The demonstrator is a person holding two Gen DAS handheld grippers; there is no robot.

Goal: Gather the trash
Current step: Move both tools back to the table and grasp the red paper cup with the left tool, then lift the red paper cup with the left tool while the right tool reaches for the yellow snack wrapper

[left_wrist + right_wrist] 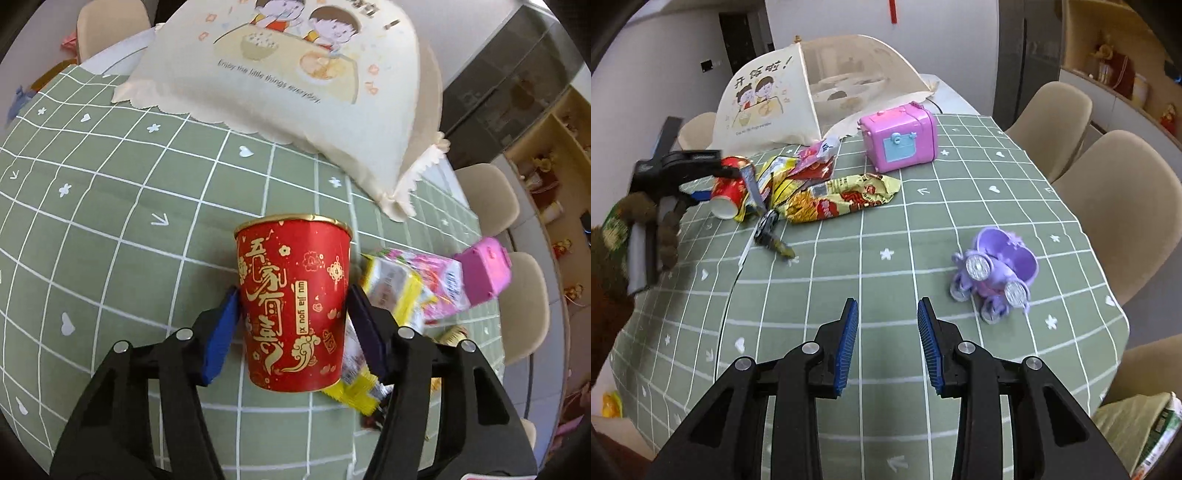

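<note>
My left gripper is shut on a red paper cup with gold characters, held lifted and tilted with its rim away from me. The cup and that gripper also show at the left of the right wrist view. Beside the cup lie snack wrappers: a yellow one, a pink and red one, and a small dark wrapper with a white stick. In the left wrist view the wrappers lie right of the cup. My right gripper is open and empty above the green checked tablecloth.
A cream mesh food cover stands at the table's back, also in the left wrist view. A pink toy box and a purple toy carriage sit on the cloth. Beige chairs line the right side.
</note>
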